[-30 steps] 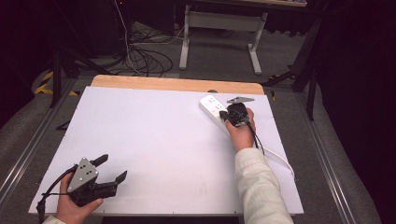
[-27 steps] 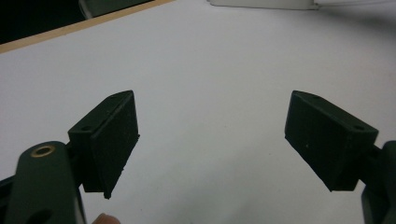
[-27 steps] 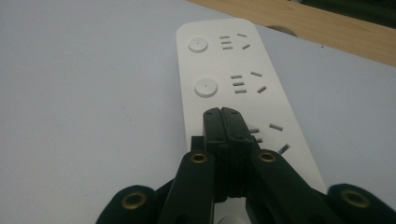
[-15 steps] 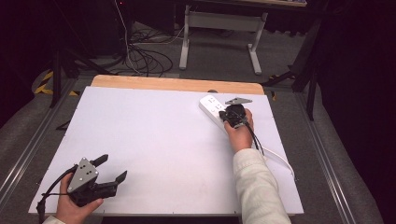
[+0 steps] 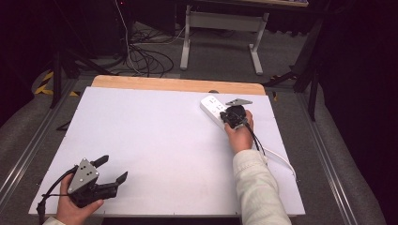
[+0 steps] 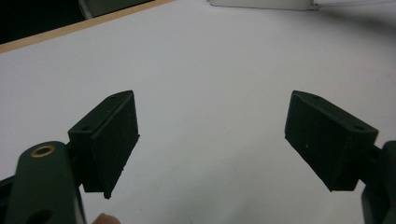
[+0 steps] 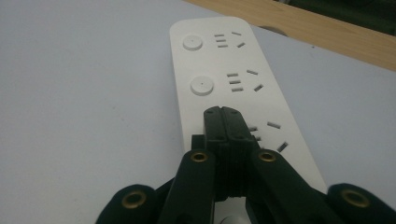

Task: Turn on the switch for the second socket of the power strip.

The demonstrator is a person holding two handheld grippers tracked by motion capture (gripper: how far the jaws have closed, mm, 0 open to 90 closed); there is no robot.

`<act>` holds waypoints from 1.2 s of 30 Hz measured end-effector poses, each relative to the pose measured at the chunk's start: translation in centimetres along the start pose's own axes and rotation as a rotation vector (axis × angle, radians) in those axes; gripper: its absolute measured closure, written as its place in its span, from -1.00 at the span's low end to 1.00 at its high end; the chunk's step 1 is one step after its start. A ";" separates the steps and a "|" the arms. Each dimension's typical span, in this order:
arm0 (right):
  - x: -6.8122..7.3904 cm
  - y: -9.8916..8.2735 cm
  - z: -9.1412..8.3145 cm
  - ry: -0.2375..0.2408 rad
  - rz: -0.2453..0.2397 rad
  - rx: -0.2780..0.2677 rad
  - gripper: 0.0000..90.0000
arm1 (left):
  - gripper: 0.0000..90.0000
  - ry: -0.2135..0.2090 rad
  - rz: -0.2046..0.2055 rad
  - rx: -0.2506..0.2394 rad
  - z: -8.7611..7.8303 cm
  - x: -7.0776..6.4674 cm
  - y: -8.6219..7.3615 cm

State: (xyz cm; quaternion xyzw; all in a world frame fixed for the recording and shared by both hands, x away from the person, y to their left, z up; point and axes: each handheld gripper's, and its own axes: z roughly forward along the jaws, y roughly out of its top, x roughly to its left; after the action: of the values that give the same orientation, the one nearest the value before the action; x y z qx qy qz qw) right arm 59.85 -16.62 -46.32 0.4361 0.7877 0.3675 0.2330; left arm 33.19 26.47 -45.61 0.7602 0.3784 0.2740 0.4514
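White sheet covers the bench [image 5: 155, 140], a bare wooden strip showing along its far edge; dark floor beyond, with loose cables and a metal frame stand.

Right tongs [image 5: 233, 115]: at the far right part of the bench, held in the person's right hand [image 5: 239, 133], pale sleeve running back to the near edge. Jaws pressed together, nothing between them. In the right gripper view the closed tips [image 7: 223, 116] sit over the top face of the power strip [image 7: 224, 74], about midway along its width, above the third row of sockets. Whether the tips touch the plastic, cannot tell. Grey three-cornered plate on top of the tongs is tilted toward the far side.

Power strip: white, long, lying flat on the sheet at the far right, running diagonally from the far left to under the right hand. Two round buttons visible ahead of the tips, each beside a set of socket slots. White cord [image 5: 281, 161] trails from under the hand toward the bench's right edge.

Left tongs [image 5: 109, 171]: near left corner of the bench, in the left hand [image 5: 75, 208], well apart from the power strip. Jaws spread wide, empty; only bare white sheet between them in the left gripper view. Black cable loops from its rear.
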 end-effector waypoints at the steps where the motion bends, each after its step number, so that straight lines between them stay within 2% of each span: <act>1: 0.0 0.0 0.0 -0.004 0.001 0.001 1.00 | -0.59 0.000 -0.004 0.001 0.0 0.0 0.0; 7: -0.1 0.0 0.1 0.001 0.032 0.006 1.00 | -0.59 -0.002 -0.005 0.002 0.0 -0.1 0.0; 11: 0.2 0.1 0.1 -0.016 0.008 0.015 1.00 | -0.59 0.001 -0.005 0.002 0.0 0.0 0.0; 16: 0.1 0.1 0.1 -0.011 0.021 0.020 1.00 | -0.59 0.002 -0.004 0.004 0.1 -0.1 0.0; 24: 0.4 0.2 0.2 -0.030 0.002 0.027 1.00 | -0.59 0.003 0.002 0.001 0.0 0.0 0.0; 25: 0.4 0.2 0.2 -0.030 0.003 0.027 1.00 | -0.59 0.002 -0.010 0.000 0.0 -0.1 0.0; 26: 0.4 0.2 0.2 -0.030 0.003 0.027 1.00 | -0.59 0.004 -0.001 0.002 0.0 0.0 0.0; 28: 0.4 0.3 0.1 -0.027 0.008 0.031 1.00 | -0.59 0.001 -0.011 0.000 0.0 -0.1 0.0; 29: 0.4 0.4 -0.1 -0.045 -0.017 0.040 1.00 | -0.59 0.002 -0.005 0.003 0.0 0.0 0.0; 32: 0.1 0.5 -0.5 -0.021 0.007 0.020 1.00 | -0.59 -0.001 -0.007 0.002 0.0 0.0 0.0; 33: 0.0 0.6 -1.1 -0.021 0.006 -0.013 1.00 | -0.59 -0.002 -0.007 0.001 0.0 0.0 0.0; 36: 0.2 1.1 -2.0 -0.011 -0.005 -0.037 1.00 | -0.59 0.001 -0.004 0.003 0.1 -0.1 0.0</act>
State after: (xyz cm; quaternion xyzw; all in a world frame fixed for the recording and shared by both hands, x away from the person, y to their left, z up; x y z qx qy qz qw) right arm 58.88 -16.80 -44.21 0.4316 0.7806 0.3792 0.2464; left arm 33.22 26.36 -45.63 0.7601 0.3805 0.2729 0.4505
